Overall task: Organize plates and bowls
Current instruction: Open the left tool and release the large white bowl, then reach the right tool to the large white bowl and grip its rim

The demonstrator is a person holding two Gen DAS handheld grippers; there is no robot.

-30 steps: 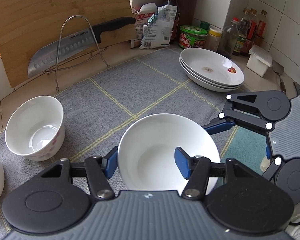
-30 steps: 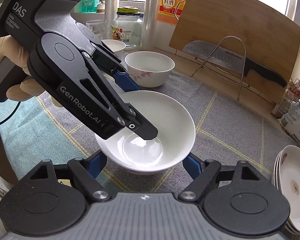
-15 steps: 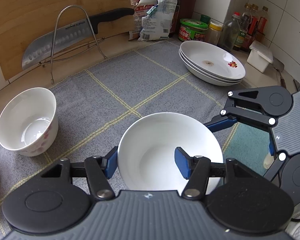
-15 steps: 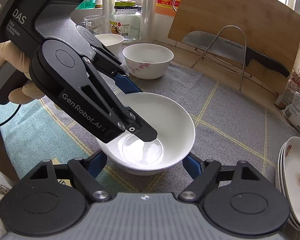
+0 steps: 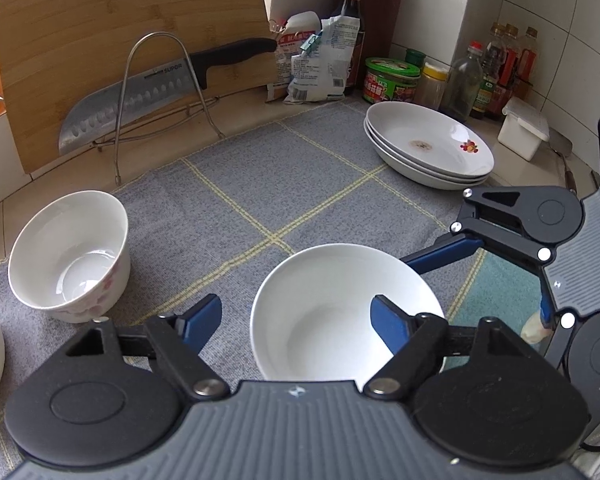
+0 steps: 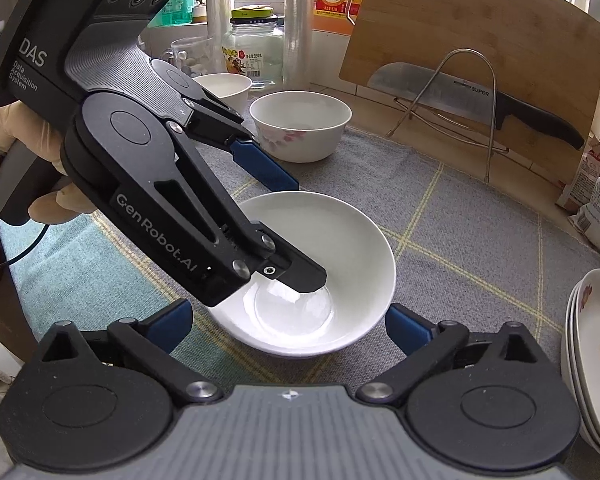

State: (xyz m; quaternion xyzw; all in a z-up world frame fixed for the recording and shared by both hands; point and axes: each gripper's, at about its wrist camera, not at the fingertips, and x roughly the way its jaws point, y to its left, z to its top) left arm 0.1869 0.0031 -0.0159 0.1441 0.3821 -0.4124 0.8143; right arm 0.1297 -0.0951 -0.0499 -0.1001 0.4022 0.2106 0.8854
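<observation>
A plain white bowl [image 5: 340,304] [image 6: 332,248] rests on the grey mat [image 5: 284,176]. My left gripper [image 5: 296,316] is open: its right finger is inside the bowl, its left finger stands clear of the rim on the mat. My right gripper [image 6: 288,322] is open and straddles the bowl's near side without touching. A flowered bowl [image 5: 70,254] [image 6: 300,124] stands at the left, another bowl [image 6: 224,86] behind it. A stack of plates [image 5: 428,144] [image 6: 596,360] lies at the right.
A wire rack [image 5: 160,92] holds a cleaver [image 5: 148,96] against a wooden board [image 5: 120,20] at the back. Bags, jars and bottles [image 5: 392,80] line the back right corner. A white box [image 5: 524,128] sits by the plates. A glass jar [image 6: 256,48] stands behind the bowls.
My left gripper's fingers have opened off the plain bowl's rim; the left finger now stands clear of it. The bowl stays on the mat. The right gripper has barely moved.
</observation>
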